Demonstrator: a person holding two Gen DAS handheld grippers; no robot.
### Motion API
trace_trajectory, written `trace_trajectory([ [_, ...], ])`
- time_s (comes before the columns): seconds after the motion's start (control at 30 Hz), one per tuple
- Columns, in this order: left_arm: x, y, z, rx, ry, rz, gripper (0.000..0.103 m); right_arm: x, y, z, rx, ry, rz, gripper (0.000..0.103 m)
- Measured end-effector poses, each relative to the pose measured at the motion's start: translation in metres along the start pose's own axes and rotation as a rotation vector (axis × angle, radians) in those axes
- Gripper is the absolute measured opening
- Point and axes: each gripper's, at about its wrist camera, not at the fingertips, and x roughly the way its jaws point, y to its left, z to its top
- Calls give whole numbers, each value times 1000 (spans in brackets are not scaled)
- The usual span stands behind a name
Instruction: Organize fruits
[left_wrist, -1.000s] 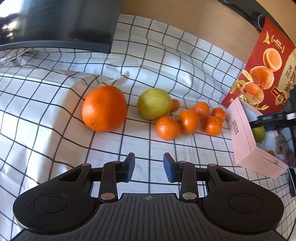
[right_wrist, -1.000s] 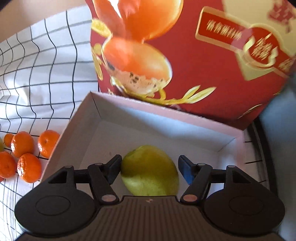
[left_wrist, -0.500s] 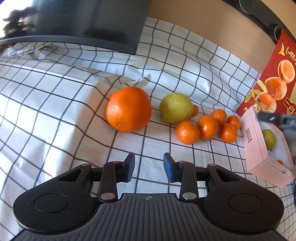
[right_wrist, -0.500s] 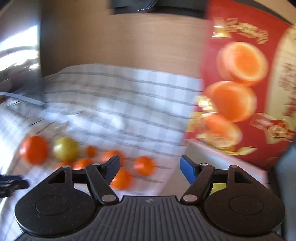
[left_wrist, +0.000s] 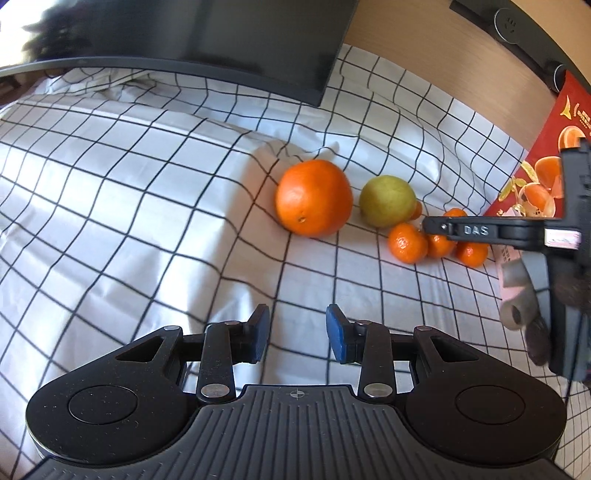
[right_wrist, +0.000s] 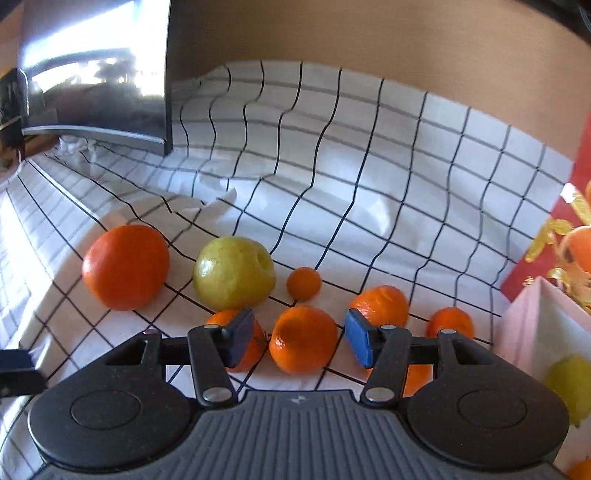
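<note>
We find the right gripper (right_wrist: 299, 339) empty, its jaws just narrowed, above a mandarin (right_wrist: 303, 339) right of the pear (right_wrist: 233, 272). The left gripper (left_wrist: 297, 334) stands narrow, empty, nearer us than the pear.

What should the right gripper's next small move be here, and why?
Probably ease the right gripper down over the mandarin framed between its fingers. Its fingers have just been closing but touch nothing, and the pink box with a green fruit sits beside it.
</note>
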Motion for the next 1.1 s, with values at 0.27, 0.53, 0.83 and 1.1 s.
trace_trajectory([
  [0.27,3,-3,3,20,-2,-18,38,3,-7,-3,22,45,1,40],
  [0.53,24,-41,11,112,30,-104,38,-51,-30,-36,140,51,67,40],
  [0.83,45,-93,24,211,34,-133,38,-97,-44,-100,240,99,107,40],
  [1.1,53,-116,34,258,16,-123,38,-123,-65,-131,298,61,85,45],
])
